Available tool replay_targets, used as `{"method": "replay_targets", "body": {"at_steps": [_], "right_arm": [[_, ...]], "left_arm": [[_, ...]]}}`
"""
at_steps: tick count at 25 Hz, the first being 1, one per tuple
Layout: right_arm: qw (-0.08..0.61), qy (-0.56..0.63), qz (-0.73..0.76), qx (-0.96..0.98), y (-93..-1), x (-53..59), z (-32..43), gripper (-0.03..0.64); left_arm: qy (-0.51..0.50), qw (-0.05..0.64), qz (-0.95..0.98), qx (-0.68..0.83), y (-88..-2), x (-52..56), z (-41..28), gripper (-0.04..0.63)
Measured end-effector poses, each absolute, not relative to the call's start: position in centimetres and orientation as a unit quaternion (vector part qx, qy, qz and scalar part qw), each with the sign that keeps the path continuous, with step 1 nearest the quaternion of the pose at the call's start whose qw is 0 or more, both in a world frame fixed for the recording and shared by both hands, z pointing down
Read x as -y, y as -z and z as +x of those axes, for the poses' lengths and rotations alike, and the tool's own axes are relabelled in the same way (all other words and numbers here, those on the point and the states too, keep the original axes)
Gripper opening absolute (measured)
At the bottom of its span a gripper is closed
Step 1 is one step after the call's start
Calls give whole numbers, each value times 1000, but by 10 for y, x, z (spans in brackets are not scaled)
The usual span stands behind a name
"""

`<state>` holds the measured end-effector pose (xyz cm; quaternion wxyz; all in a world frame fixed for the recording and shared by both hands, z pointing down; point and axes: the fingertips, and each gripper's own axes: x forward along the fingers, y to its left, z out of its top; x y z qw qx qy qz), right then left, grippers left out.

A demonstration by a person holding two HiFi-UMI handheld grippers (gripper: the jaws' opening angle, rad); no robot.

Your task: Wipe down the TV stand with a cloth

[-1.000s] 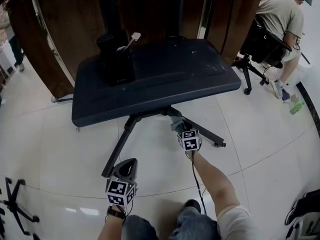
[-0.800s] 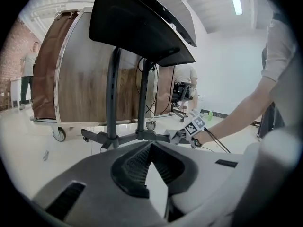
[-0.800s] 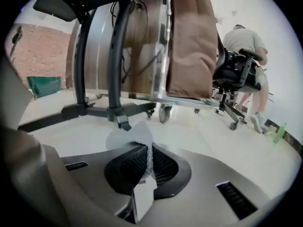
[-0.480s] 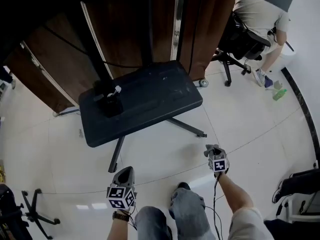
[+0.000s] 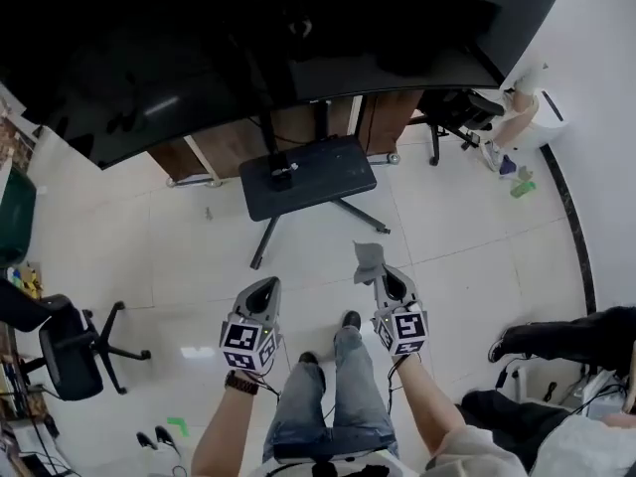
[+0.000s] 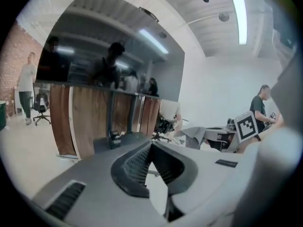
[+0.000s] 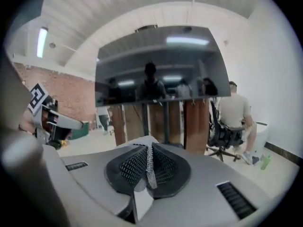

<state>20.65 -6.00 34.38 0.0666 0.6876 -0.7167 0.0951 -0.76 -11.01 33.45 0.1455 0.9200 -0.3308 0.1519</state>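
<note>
The TV stand's dark base shelf point(image 5: 310, 174) stands on the pale floor under a big black screen point(image 5: 248, 58), well ahead of both grippers. A small black box point(image 5: 283, 176) sits on the shelf. My right gripper point(image 5: 386, 274) is shut on a grey cloth point(image 5: 368, 258), which sticks up past its tips. In the right gripper view the cloth point(image 7: 149, 167) shows as a thin strip pinched between the pads of the right gripper point(image 7: 148, 150). My left gripper point(image 5: 264, 284) is held level beside it, and the left gripper point(image 6: 150, 145) has its jaws together with nothing held.
A black office chair point(image 5: 70, 351) stands at the left. A seated person point(image 7: 234, 112) and a green bottle point(image 5: 524, 188) are at the right of the stand. Wooden panels point(image 6: 83, 122) stand behind it. Another person's legs point(image 5: 556, 338) lie at the lower right.
The view has pulled far back and up from the stand. The right gripper has come away from the stand's legs and now holds the cloth up beside the left gripper.
</note>
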Motion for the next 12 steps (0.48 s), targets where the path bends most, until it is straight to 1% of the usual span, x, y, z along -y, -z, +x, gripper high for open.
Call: {"method": "replay_targets", "body": {"at_steps": [2, 4, 6, 10, 12], "right_arm": [[43, -59, 668, 740, -250, 26, 164, 3], [20, -35, 653, 756, -184, -16, 130, 3], [-9, -13, 646, 763, -132, -48, 111, 3], [-66, 42, 631, 772, -35, -116, 90, 3], [-83, 58, 622, 776, -4, -158, 83, 5]], "left_arm": [[-136, 130, 917, 352, -255, 75, -34, 29], [-122, 123, 910, 375, -199, 32, -61, 29], [-104, 106, 906, 395, -154, 0, -80, 29], [-67, 32, 908, 412, -53, -67, -100, 29], [-47, 6, 908, 417, -13, -110, -104, 29]]}}
